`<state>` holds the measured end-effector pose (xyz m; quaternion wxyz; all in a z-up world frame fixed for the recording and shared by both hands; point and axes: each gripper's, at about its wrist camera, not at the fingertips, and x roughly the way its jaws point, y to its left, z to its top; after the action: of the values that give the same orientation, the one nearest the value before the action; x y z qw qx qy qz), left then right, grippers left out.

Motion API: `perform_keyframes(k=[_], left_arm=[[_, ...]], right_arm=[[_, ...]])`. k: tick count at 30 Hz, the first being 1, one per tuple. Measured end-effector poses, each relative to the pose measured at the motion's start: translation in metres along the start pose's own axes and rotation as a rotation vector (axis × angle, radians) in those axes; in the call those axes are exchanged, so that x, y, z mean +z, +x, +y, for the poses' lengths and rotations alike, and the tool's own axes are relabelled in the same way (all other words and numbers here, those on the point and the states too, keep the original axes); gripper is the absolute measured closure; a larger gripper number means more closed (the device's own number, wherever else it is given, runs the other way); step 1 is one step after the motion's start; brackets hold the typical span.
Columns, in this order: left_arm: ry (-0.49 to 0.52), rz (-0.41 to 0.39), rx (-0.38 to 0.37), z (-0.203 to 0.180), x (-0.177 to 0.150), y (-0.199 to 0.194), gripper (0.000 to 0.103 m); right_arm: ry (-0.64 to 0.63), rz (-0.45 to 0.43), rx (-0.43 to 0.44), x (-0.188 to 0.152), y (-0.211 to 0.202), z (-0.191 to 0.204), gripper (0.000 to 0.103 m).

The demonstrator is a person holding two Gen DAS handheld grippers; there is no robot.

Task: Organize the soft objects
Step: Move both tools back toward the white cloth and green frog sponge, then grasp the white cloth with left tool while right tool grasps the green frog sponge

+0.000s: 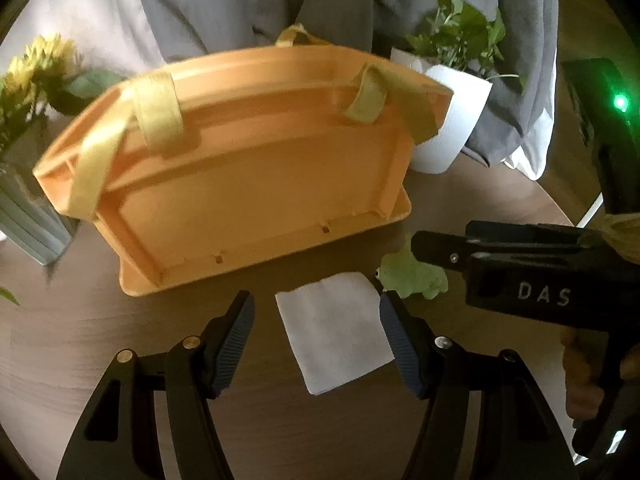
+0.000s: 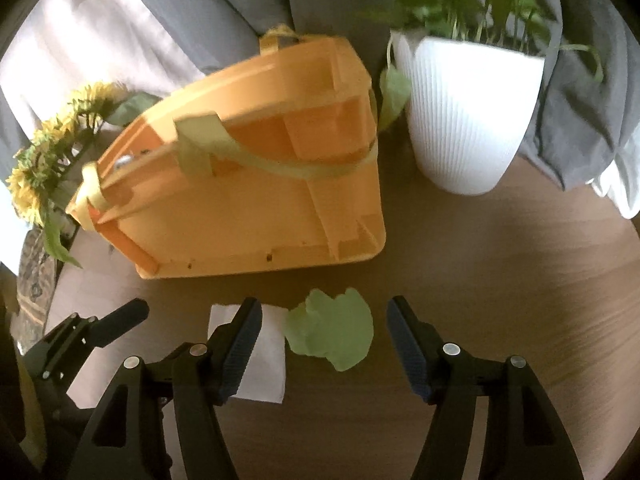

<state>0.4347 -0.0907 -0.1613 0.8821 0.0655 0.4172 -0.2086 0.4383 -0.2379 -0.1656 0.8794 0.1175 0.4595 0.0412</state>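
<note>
An orange basket (image 1: 248, 184) with pale yellow straps stands on the brown round table (image 1: 80, 340), its open top tipped toward me. In front of it lies a folded white cloth (image 1: 334, 332), flat on the wood. My left gripper (image 1: 316, 312) hovers open over that cloth, one finger on each side, pads apart from it. A small green soft toy (image 1: 412, 276) lies just right of the cloth. In the right wrist view the green toy (image 2: 332, 332) sits between the spread fingers of my right gripper (image 2: 322, 318), which is open and not touching it. The white cloth (image 2: 264, 360) lies behind the left finger.
A white ribbed pot (image 2: 468, 120) with a green plant stands right of the basket (image 2: 248, 200). Yellow artificial flowers (image 2: 40, 168) in a ribbed vase (image 1: 28, 224) stand at the left. A grey and white fabric (image 1: 224, 4) lies behind. The right gripper's body (image 1: 532, 276) crowds the left view's right side.
</note>
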Motion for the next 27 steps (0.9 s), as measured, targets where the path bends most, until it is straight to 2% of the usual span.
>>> perform_keyframes(k=[10, 19, 23, 27], left_arm=[[0.047, 0.053, -0.008, -0.011, -0.01, 0.027, 0.039], [0.035, 0.061, -0.013, -0.007, -0.014, 0.034, 0.04], [0.021, 0.078, -0.021, -0.004, -0.016, 0.039, 0.047], [0.012, 0.101, -0.032, -0.004, -0.02, 0.045, 0.059]], right_arm=[[0.014, 0.069, 0.017, -0.006, 0.023, -0.004, 0.037], [0.014, 0.104, 0.028, -0.007, 0.038, -0.002, 0.037], [0.008, 0.107, 0.021, -0.006, 0.043, 0.001, 0.037], [-0.01, 0.112, 0.005, -0.004, 0.047, 0.003, 0.037]])
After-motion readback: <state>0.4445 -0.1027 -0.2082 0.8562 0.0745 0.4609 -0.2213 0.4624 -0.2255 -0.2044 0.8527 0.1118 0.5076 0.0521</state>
